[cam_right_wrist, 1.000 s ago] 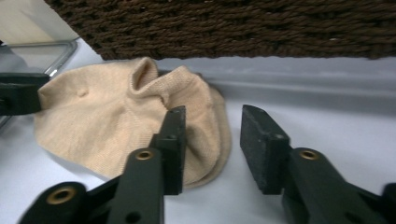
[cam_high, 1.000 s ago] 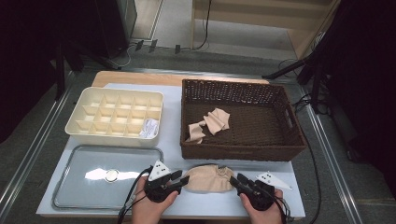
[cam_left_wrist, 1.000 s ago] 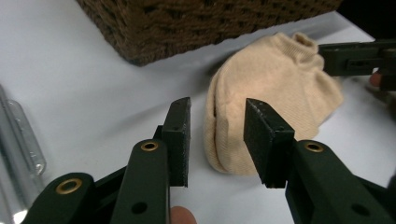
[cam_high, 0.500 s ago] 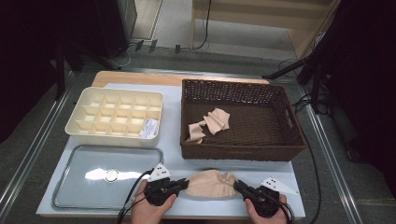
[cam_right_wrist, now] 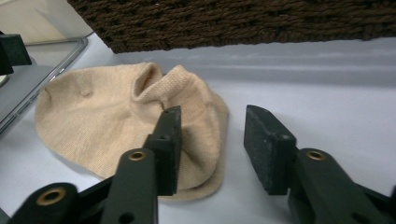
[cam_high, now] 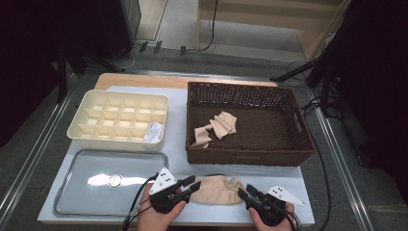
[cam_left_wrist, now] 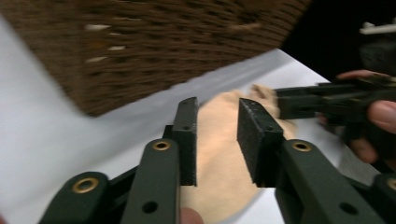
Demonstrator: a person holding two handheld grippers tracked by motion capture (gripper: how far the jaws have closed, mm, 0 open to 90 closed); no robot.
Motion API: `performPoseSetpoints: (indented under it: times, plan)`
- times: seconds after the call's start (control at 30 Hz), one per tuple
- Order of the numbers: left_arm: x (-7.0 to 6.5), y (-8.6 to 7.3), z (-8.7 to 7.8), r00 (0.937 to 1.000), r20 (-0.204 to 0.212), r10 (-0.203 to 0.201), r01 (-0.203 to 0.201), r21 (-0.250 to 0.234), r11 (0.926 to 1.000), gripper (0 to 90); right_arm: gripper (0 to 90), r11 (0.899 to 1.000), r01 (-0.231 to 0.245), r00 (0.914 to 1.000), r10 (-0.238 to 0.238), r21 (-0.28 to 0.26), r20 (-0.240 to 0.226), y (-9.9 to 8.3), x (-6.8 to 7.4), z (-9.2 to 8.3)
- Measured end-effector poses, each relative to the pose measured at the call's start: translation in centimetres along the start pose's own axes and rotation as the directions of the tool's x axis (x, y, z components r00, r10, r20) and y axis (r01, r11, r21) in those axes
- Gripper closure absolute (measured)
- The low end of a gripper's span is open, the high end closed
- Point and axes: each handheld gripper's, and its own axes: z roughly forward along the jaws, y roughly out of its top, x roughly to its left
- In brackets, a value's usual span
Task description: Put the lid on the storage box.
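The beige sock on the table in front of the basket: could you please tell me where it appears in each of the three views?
High view: the beige sock lies at bottom centre, between the two hand-held grippers.
Left gripper view: it sits at centre, beyond and between the open jaws.
Right gripper view: it lies left of centre, behind the left jaw.
Shared landmark: the brown wicker basket, just beyond the sock.

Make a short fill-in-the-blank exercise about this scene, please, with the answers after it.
1. The beige sock on the table lies between the two ____.
2. The wicker basket holds crumpled beige ____.
3. The left gripper has its jaws ____.
4. The metal tray lies in front of the cream ____.

Answers: grippers; socks; open; organizer
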Motion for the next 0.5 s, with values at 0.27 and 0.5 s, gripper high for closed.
performPoseSetpoints:
  times: [0.27, 0.5]
  plan:
    - [-1.4, -0.6, 4.5, 0.9975, 0.050, 0.051, -0.057, 0.133, 0.9895, 75.8, 82.4, 1.000, 0.010, 0.9999, -0.010, 0.006, -0.011, 0.0, 0.7, 0.0]
    - [-0.8, -0.9, 5.5, 0.9997, -0.011, 0.023, -0.020, 0.202, 0.9793, 87.5, 84.6, 0.999, -0.014, 0.9973, 0.011, -0.044, -0.072, 1.0, 1.3, -1.5]
